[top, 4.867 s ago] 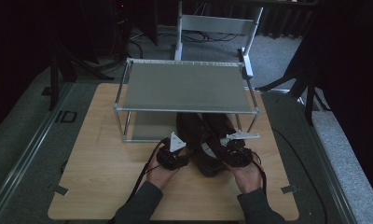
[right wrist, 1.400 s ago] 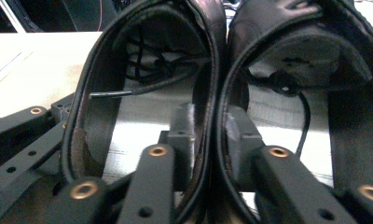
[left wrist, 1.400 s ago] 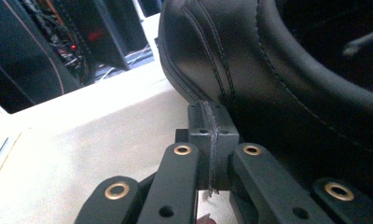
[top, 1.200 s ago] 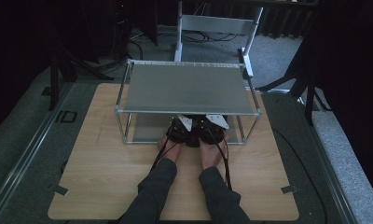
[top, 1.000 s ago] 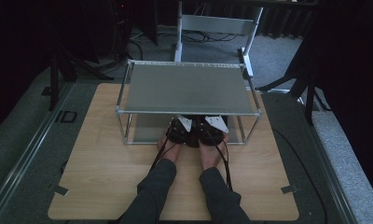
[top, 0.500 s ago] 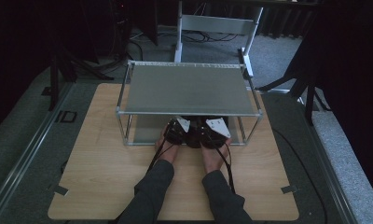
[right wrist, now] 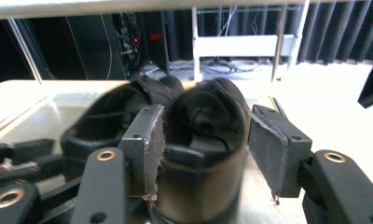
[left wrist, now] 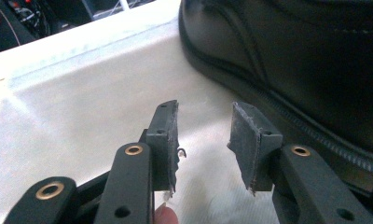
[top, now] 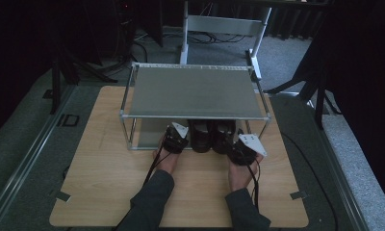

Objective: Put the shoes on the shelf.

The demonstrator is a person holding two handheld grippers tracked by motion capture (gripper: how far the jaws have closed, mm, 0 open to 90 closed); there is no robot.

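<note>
Shoes: two black shoes [top: 212, 135] stand side by side on the lower shelf [top: 149, 139] of a metal rack [top: 195, 91], heels towards the person.
Rack: it stands on the wooden desk [top: 99, 173], its flat top hiding the shoes' toes in the high view.
Left tongs: the left tongs [left wrist: 203, 135] are open, the jaws having just been opening; nothing lies between them, only the pale shelf surface beneath. The left shoe [left wrist: 292, 60] sits just beside them, at the right of the left gripper view.
Right tongs: the right tongs [right wrist: 205, 140] are open, the jaws having just been opening a little; the heel of the right shoe [right wrist: 205, 116] sits between them, the right pad clear of it, the left pad close against it, contact hard to tell.
Hands: the left hand [top: 167, 159] and right hand [top: 239, 173] rest at the rack's front edge.
</note>
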